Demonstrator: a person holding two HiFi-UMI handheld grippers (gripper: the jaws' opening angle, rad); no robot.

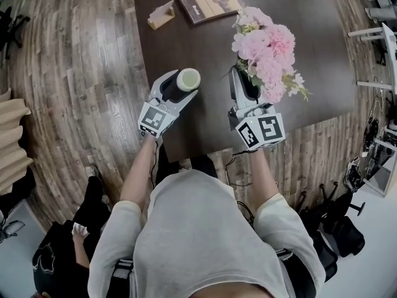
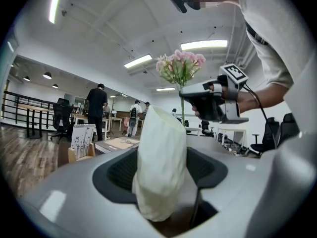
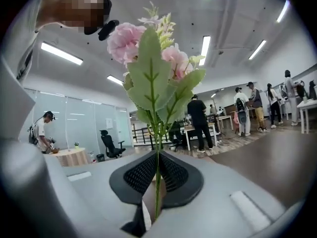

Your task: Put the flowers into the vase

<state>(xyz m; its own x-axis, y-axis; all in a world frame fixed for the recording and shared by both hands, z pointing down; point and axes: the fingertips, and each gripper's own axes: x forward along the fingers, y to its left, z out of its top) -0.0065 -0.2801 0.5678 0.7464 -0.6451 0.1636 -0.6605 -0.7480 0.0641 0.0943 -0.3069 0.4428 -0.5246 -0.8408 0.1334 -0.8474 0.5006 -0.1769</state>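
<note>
Pink flowers (image 1: 267,51) are pinched by the stem in the right gripper (image 1: 243,85), just right of the cream vase (image 1: 188,79), itself steadied upright in the wide jaws of the left gripper (image 1: 177,90). Insertion is judged pending: the stem must be aligned above the vase mouth, then lowered.

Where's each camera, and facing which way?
Head view: on the head, steeply down at the table; torso, forearms, left gripper, right gripper show.
Left gripper view: on that gripper, along its fingers at the vase; right forearm shows.
Right gripper view: on that gripper, along the held flowers; torso shows left.
Shared: head and left gripper views show the flowers.
</note>
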